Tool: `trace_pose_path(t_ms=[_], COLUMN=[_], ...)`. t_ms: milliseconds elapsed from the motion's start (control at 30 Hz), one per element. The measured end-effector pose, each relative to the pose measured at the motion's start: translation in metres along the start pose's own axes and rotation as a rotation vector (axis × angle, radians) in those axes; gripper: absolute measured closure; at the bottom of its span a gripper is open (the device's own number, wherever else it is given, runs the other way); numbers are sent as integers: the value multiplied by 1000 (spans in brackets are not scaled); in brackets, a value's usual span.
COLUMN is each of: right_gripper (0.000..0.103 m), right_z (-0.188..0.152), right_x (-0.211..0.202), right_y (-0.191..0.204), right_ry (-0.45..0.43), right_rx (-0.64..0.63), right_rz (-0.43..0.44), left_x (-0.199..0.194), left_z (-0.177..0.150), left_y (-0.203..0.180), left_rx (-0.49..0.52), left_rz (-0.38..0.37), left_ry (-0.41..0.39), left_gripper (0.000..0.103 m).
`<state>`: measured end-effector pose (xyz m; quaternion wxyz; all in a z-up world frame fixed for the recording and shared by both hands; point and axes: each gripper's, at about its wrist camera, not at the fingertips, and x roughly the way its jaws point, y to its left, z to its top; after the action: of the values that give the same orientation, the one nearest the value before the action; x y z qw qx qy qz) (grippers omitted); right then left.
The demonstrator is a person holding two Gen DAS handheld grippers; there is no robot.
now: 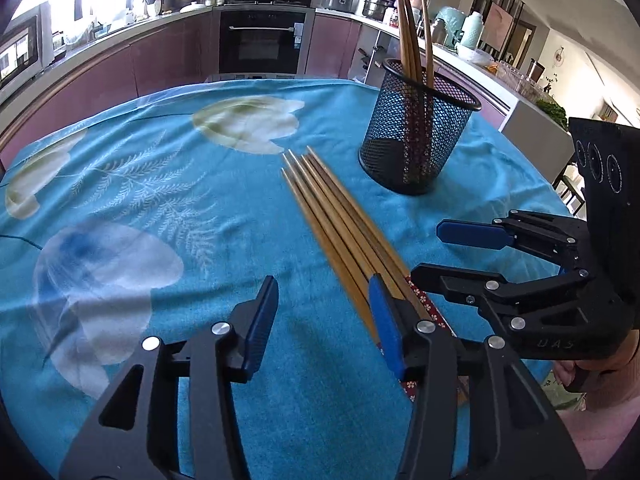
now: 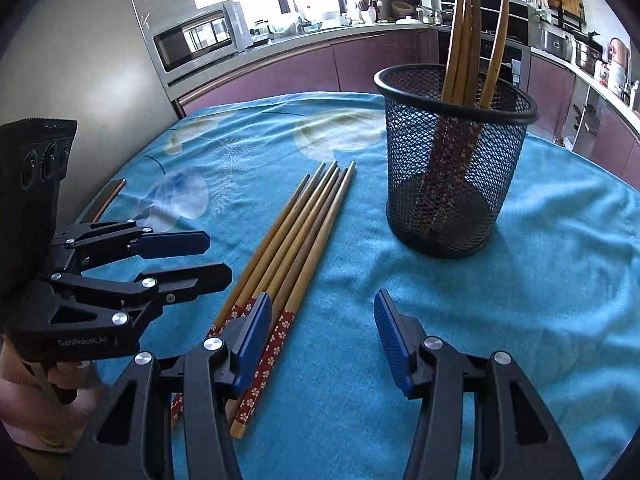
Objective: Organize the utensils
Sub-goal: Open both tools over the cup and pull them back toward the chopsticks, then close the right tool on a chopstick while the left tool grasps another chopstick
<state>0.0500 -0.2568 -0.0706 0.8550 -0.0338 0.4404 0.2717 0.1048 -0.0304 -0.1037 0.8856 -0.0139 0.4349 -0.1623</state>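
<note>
Lying in a bundle on the blue tablecloth (image 2: 540, 300) beside the mesh holder (image 2: 452, 184), the chopsticks (image 2: 298, 236) are waiting while left gripper (image 1: 324, 328) and right gripper (image 2: 322, 340) are hovering with fingers apart, holding nothing.

Surface: table covered by a teal floral tablecloth (image 2: 540, 280).
Lying flat: bundle of loose chopsticks (image 2: 296, 232), side by side, mid-cloth.
Standing: black mesh holder (image 2: 452, 184) just beside them, chopsticks upright inside.
</note>
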Motion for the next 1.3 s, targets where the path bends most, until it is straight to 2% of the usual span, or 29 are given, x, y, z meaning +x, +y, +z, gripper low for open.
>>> trace_pose_path(t_ms=[600,933,1000,1067,1100,1300], right_gripper=[53,55,56,58,58,63], right_z=[-2,-4,-4,-3,-2,8], right_x=[8,5,5,5,6,15], right_y=[5,1,0,0,0,4], right_ry=[15,18,18,21,23,23], right_rx=[-20,-20,-17,-18,-21,-41], right_rz=[-52,-68,-71,-75,-79,-97], left_x=[8,7,7,7,8,13], left_z=[0,-2,-2,-2,-1,6], left_y=[-8,-4,-3,-2,-1,3], left_rx=[33,25,25,27,29,12], left_rz=[20,14,9,4,7,20], left_ry=[17,22,24,30,31,39], left_gripper=[58,63,66,75,76,77])
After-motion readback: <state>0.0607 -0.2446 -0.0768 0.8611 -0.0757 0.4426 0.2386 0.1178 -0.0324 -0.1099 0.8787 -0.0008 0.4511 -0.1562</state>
